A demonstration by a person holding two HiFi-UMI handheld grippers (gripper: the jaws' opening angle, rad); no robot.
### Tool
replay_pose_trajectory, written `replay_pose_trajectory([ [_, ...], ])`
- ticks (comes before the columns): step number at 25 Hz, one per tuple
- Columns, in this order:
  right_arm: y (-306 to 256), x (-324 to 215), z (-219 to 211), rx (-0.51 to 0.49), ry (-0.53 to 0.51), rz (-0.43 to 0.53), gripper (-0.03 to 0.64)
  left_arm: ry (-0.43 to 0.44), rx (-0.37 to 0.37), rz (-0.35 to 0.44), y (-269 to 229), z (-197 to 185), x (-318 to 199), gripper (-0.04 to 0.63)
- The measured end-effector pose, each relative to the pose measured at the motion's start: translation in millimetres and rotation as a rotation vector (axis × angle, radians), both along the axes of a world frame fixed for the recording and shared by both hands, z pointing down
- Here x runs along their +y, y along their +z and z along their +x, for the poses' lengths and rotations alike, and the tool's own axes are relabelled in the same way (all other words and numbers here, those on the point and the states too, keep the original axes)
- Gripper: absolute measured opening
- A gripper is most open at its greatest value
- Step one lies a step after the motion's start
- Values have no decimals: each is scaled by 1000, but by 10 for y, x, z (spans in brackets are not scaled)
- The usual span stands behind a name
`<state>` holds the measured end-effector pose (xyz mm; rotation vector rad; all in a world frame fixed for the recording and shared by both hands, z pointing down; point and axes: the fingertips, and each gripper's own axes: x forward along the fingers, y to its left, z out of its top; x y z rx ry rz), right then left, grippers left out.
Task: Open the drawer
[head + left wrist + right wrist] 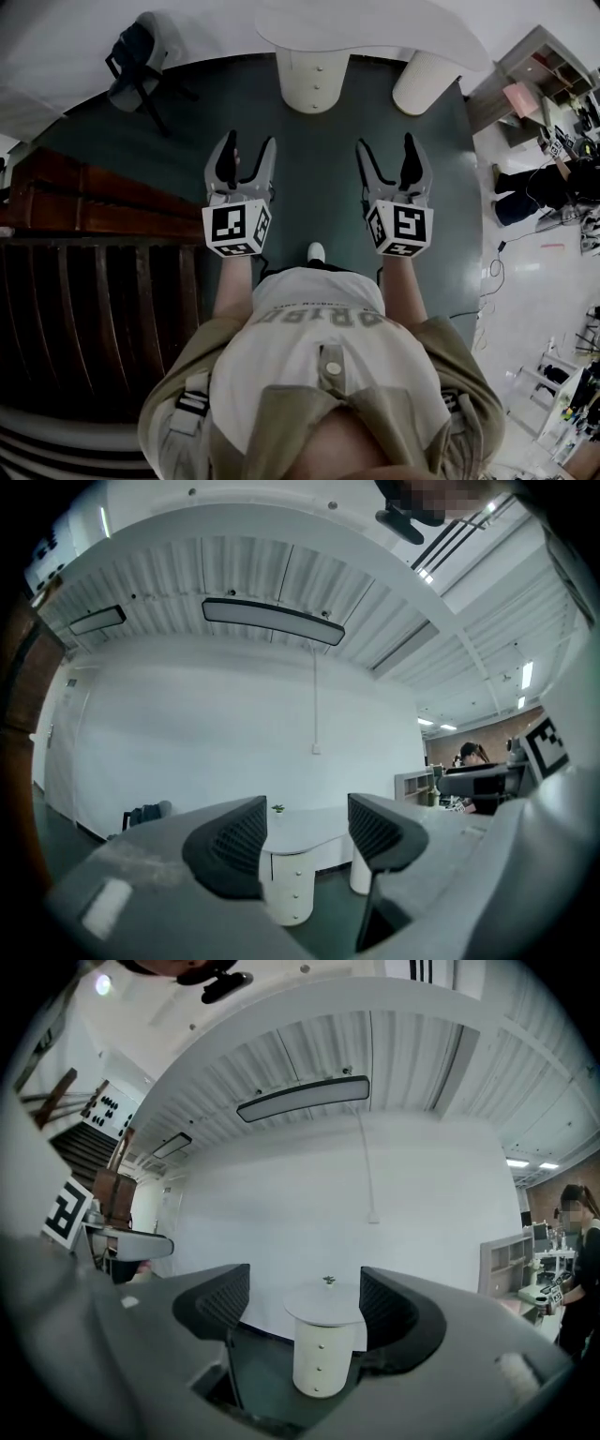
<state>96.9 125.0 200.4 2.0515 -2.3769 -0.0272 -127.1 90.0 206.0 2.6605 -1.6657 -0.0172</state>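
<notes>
While short of the white drawer unit (313,80), 2 hand-held grippers (249,141) (385,142), spread, over dark floor (309,178).

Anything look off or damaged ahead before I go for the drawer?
Nothing stands out. The drawer unit stands upright under the desk, its drawers all shut. The left gripper and right gripper are open and empty, well short of it.

Dark green floor (319,159), plain white wall (206,733) far off. Brown wooden stairs (94,300) at left, shelving (548,61) far right. Long lamps (272,621) overhead.
</notes>
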Motion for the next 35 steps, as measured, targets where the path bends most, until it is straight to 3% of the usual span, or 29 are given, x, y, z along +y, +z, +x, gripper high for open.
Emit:
replay_pose_trajectory([
  [5, 130, -208, 212, -15, -17, -25, 356, -10, -21, -8, 45, 249, -166, 282],
  [16, 424, -748, 339, -54, -29, -69, 356, -25, -35, -57, 295, 372, -732, 282],
  [35, 543, -2512, 183, -26, -10, -67, 356, 24, -23, -60, 386, 361, -2584, 282],
])
